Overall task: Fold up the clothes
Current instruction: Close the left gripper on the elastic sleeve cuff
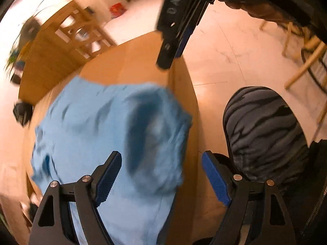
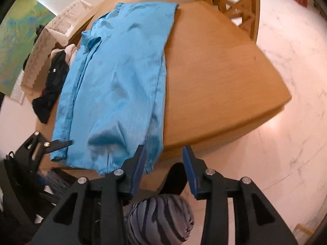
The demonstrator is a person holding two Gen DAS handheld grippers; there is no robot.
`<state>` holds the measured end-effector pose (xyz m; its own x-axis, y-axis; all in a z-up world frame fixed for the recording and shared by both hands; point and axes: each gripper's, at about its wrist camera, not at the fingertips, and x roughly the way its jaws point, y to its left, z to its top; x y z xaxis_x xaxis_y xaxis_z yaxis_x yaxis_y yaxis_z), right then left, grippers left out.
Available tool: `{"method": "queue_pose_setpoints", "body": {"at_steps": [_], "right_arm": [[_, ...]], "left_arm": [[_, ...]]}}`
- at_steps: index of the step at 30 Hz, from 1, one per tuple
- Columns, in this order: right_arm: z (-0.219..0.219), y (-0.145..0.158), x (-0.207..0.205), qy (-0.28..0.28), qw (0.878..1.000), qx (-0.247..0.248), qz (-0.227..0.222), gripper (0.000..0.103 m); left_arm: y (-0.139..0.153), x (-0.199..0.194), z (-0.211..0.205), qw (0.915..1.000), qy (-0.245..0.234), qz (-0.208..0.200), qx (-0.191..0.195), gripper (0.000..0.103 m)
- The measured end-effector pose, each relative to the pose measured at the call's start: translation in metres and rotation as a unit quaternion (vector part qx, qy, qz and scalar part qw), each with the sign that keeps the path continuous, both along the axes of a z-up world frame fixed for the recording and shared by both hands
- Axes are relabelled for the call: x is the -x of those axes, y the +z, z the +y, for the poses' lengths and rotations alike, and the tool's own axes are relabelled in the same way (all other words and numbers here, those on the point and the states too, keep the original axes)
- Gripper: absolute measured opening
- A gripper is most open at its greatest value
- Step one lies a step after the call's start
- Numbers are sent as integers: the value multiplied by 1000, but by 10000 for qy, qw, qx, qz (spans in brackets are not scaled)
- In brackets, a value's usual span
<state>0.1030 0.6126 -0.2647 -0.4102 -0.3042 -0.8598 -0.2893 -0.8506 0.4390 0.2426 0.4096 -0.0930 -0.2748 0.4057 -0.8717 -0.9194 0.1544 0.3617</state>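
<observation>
Left wrist view: left gripper (image 1: 161, 175) spread, empty, above blue garment (image 1: 106, 143) on wooden table (image 1: 130, 61); right gripper body lettering blurred, unreadable. Right wrist view: right gripper (image 2: 164, 170) spread, empty, beside garment's near edge at table edge.

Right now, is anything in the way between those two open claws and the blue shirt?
Nothing visible. Both sets of fingers, left and right, hang open just over the shirt; the dark clothes lie off to its side.
</observation>
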Motion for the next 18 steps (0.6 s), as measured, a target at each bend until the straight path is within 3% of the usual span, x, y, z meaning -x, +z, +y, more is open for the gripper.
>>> {"method": "queue_pose_setpoints", "body": {"at_steps": [4,6,8,12,18], "right_arm": [[0,-22,-17,-37,9988,469,162,39],[-9,-29,-20,89,9995,223,205,38],[-19,-35,-23,231,9994,-77,244,17],[-29,-50,-24,372,9983,-409,206,16],[-38,-64,-17,420,9975,-401,394,16]], "left_arm": [[-15,-12,20,9995,-93,257,164,80],[-21,-10,22,9993,-25,316,217,80],[-27,-8,23,9989,43,376,270,80],[-29,-10,22,9987,84,406,286,80],[-23,-7,24,9994,176,183,216,80]]}}
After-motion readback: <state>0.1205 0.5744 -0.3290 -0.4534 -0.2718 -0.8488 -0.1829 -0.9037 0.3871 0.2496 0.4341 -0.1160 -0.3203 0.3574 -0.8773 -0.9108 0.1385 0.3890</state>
